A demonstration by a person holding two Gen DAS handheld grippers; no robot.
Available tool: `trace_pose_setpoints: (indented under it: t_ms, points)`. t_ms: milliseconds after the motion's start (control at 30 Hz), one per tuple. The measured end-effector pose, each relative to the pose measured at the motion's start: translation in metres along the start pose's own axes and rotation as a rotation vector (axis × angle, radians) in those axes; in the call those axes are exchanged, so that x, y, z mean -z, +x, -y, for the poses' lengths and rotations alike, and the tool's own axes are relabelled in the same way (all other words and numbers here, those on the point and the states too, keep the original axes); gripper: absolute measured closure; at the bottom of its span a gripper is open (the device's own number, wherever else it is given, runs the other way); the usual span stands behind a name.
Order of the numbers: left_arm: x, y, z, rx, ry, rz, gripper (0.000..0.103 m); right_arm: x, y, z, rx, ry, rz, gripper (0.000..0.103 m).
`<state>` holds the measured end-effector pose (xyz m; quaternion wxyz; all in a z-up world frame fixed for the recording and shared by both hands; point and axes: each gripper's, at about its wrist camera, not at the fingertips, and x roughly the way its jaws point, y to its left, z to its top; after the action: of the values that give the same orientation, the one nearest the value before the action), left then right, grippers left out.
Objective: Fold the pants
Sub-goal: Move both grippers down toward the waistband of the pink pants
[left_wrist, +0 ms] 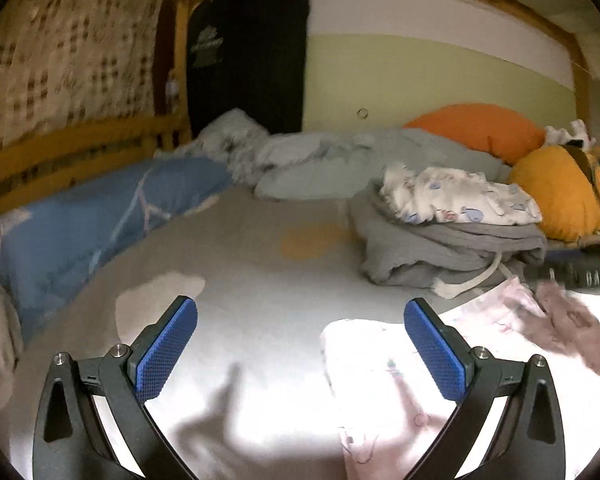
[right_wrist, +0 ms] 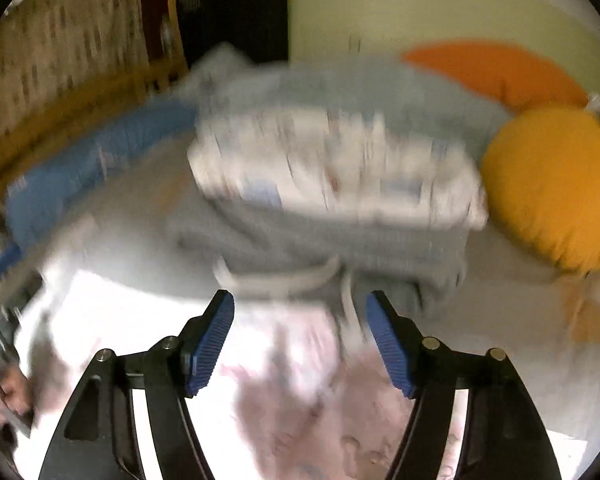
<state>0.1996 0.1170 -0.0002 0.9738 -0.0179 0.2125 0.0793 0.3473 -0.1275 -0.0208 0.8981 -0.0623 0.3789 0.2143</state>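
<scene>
Pale pink printed pants (left_wrist: 380,344) lie spread on the grey bed sheet (left_wrist: 260,280), washed out by bright light. My left gripper (left_wrist: 300,308) hovers open over the sheet, and the pants' edge runs under its right finger (left_wrist: 432,344). Nothing sits between its pads. The right wrist view is blurred. In it my right gripper (right_wrist: 299,300) points down at the pants (right_wrist: 296,380) with its jaws apart, the pink cloth showing beneath and between them, no pad visibly pressing on it. A hand (right_wrist: 8,392) shows at the lower left edge.
A stack of folded clothes (left_wrist: 452,240), grey below and white printed on top, sits just beyond the pants. Orange (left_wrist: 480,128) and yellow (left_wrist: 560,196) pillows lie at the right, a blue pillow (left_wrist: 80,216) and a wooden rail (left_wrist: 60,152) at the left, and crumpled bedding (left_wrist: 300,160) at the back.
</scene>
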Motion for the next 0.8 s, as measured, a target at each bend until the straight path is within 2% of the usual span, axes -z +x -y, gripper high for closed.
trace_pose_setpoints:
  t_ms: [133, 200, 300, 367, 500, 533, 567, 600, 700, 800]
  points:
    - [0.000, -0.001, -0.006, 0.011, -0.031, 0.008, 0.000, 0.003, 0.022, 0.024, -0.056, 0.078, -0.044, 0.034]
    - [0.000, 0.000, -0.003, 0.005, -0.018, 0.001, 0.000, 0.006, 0.028, 0.028, -0.079, 0.086, -0.062, 0.044]
    - [0.000, 0.000, -0.001, -0.001, -0.005, 0.006, 0.000, 0.010, 0.037, 0.026, -0.058, 0.054, -0.103, 0.052]
    - [0.000, -0.001, -0.002, -0.002, -0.007, 0.009, 0.000, 0.014, 0.042, 0.018, -0.066, 0.025, -0.128, 0.062]
    - [0.000, 0.001, -0.006, -0.002, -0.027, 0.000, 0.000, 0.021, 0.044, 0.006, -0.037, -0.038, -0.133, 0.068]
    - [0.000, 0.002, -0.007, -0.003, -0.032, -0.002, 0.000, 0.022, 0.044, 0.006, -0.028, -0.044, -0.134, 0.077]
    - [0.000, 0.002, -0.008, -0.004, -0.036, -0.004, 0.000, 0.022, 0.046, 0.006, -0.014, -0.039, -0.128, 0.095]
    - [0.000, 0.002, -0.008, -0.004, -0.039, -0.005, 0.000, 0.020, 0.046, 0.006, 0.003, -0.029, -0.116, 0.098]
    - [0.000, 0.003, -0.009, -0.006, -0.043, -0.006, 0.000, 0.016, 0.025, 0.019, 0.077, 0.048, 0.018, 0.098]
    - [0.000, 0.003, -0.009, -0.004, -0.049, -0.011, 0.000, 0.016, 0.013, 0.032, 0.114, 0.092, 0.054, 0.098]
